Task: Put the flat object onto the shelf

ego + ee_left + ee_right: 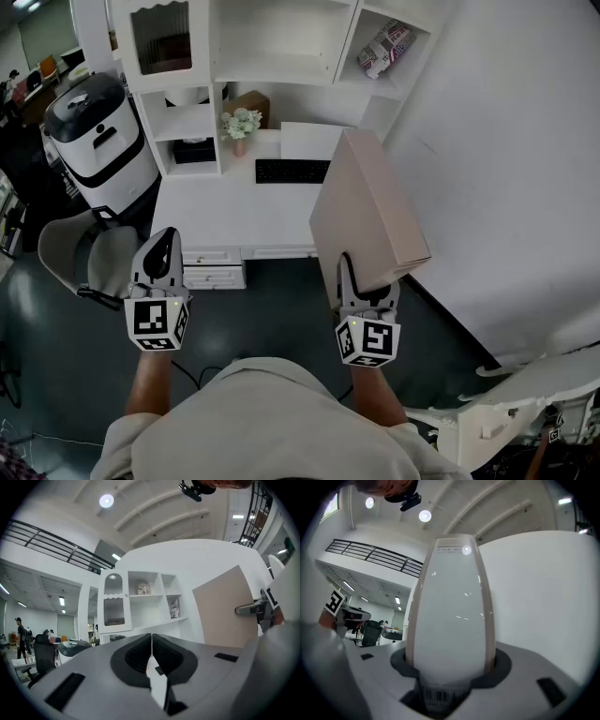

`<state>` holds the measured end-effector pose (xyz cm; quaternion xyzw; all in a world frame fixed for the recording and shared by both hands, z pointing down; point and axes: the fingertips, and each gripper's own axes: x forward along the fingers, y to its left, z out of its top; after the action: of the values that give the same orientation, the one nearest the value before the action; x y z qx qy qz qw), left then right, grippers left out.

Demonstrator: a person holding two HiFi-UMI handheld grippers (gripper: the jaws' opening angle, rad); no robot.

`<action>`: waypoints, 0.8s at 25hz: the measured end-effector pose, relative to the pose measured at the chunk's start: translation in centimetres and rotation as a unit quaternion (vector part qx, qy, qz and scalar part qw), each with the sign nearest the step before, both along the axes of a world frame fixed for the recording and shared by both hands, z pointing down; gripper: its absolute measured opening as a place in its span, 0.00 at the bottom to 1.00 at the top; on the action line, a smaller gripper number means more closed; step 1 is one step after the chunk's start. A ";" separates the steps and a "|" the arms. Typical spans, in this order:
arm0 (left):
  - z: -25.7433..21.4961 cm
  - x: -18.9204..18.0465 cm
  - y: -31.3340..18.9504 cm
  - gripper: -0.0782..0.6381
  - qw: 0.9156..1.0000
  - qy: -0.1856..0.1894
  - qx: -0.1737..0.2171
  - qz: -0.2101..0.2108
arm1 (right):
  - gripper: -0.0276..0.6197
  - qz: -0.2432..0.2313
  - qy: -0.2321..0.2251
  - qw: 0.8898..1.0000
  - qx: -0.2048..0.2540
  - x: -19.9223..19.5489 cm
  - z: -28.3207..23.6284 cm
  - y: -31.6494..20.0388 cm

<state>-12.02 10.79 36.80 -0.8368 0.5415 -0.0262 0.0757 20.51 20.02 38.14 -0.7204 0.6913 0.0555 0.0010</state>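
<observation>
One flat box (367, 211), long axis pointing forward at the shelf (281, 67), clamped by right gripper (360, 284) fingers; left gripper (165, 242) fingers closed, empty.

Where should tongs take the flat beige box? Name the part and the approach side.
Grip the flat beige box across its thin edge at the near end, coming from the person's side, as the right tongs do now; its broad faces look too wide to span.
</observation>
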 end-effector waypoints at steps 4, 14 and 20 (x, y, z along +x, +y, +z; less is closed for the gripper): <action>-0.1 0.5 0.3 0.12 1.000 -0.002 0.001 0.002 | 0.45 -0.001 0.000 1.000 -0.001 0.3 0.2 0.2; 0.5 2.1 0.7 0.12 1.000 -0.008 -0.005 -0.009 | 0.46 -0.016 -0.010 1.000 0.000 1.9 0.2 -0.3; 1.3 3.3 0.9 0.12 1.000 -0.010 -0.012 -0.022 | 0.46 -0.032 -0.010 0.999 0.001 2.8 0.2 -1.7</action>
<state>-8.76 11.73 38.08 -0.8253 0.5586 -0.0426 0.0706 23.29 18.31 38.37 -0.6985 0.7138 0.0490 0.0105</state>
